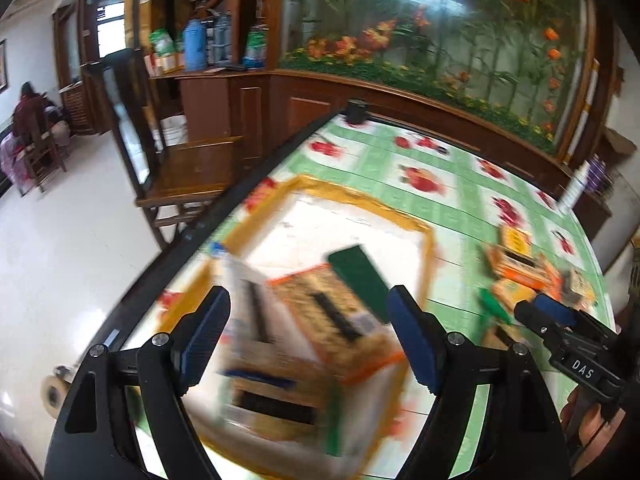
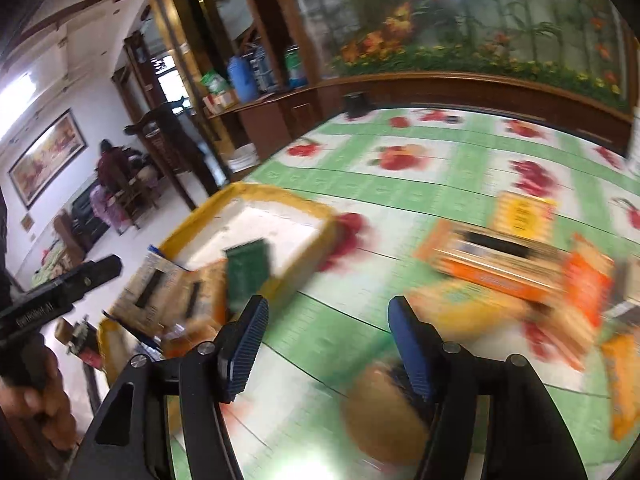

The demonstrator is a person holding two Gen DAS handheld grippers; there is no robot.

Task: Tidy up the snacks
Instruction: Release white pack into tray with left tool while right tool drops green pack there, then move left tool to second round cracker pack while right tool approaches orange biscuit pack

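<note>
both tongs apart and empty over the snack table

the table (image 1: 460,184) in its green fruit-print cloth runs ahead of both tongs, its dark left edge (image 1: 256,184) slanting away left of the left gripper (image 1: 310,334), with open floor and a wooden chair (image 1: 192,176) past it. bare cloth lies ahead of the right gripper (image 2: 328,344), giving room to move. the yellow-rimmed tray (image 1: 360,200) sits straight ahead of the left gripper and to the left of the right one, holding blurred snack boxes (image 1: 332,312) and a green packet (image 2: 246,268) whose long axis points away and left. loose orange snack packs (image 2: 500,264) lie ahead-right of the right gripper, long axes roughly crosswise. a round tan snack (image 2: 384,412) lies under its right finger; touching or not, cannot tell.
</note>
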